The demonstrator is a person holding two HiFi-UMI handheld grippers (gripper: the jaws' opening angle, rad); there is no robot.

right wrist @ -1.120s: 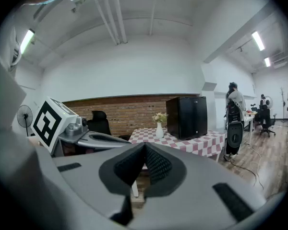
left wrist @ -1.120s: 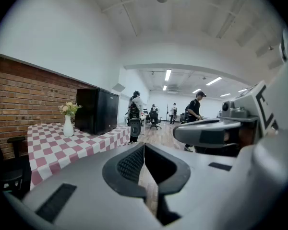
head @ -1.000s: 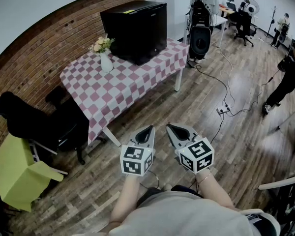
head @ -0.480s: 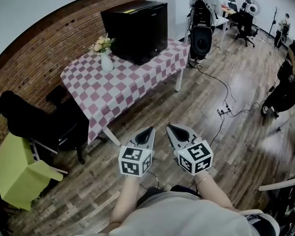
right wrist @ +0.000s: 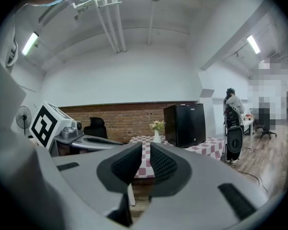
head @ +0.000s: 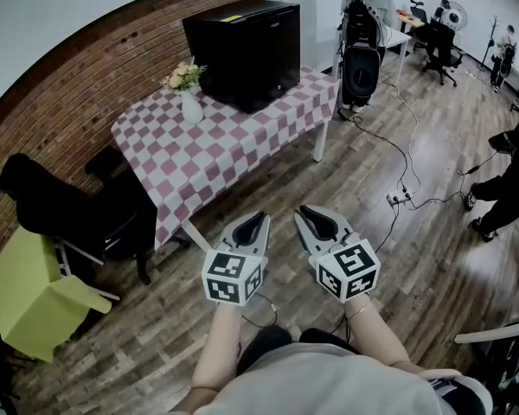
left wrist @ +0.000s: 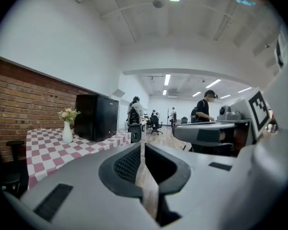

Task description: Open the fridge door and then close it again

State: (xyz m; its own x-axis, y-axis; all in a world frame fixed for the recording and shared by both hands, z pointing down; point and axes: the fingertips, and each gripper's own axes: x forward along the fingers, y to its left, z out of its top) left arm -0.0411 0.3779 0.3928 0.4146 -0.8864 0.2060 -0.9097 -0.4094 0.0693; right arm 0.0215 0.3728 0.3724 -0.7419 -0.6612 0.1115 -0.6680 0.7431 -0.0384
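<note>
A black mini fridge (head: 242, 50) stands with its door closed at the far end of a table with a pink-and-white checked cloth (head: 216, 154). It also shows in the left gripper view as the fridge (left wrist: 97, 123) and in the right gripper view as the fridge (right wrist: 185, 125). Both grippers hover side by side over the wood floor, well short of the table. My left gripper (head: 259, 219) is shut and empty, its pads (left wrist: 129, 164) together. My right gripper (head: 301, 212) has just been opening; a narrow gap shows between its pads (right wrist: 163, 164), with nothing in it.
A white vase of flowers (head: 191, 106) stands on the table beside the fridge. A black speaker (head: 361, 72) is past the table's right end. A black chair (head: 86, 214) and a green chair (head: 30, 292) sit at the left. Cables (head: 398, 193) cross the floor; a person (head: 510, 180) is at the right.
Both grippers sit slightly higher in the picture, the right one most. The person at the right edge has moved and bent lower. The fridge door stays closed.
</note>
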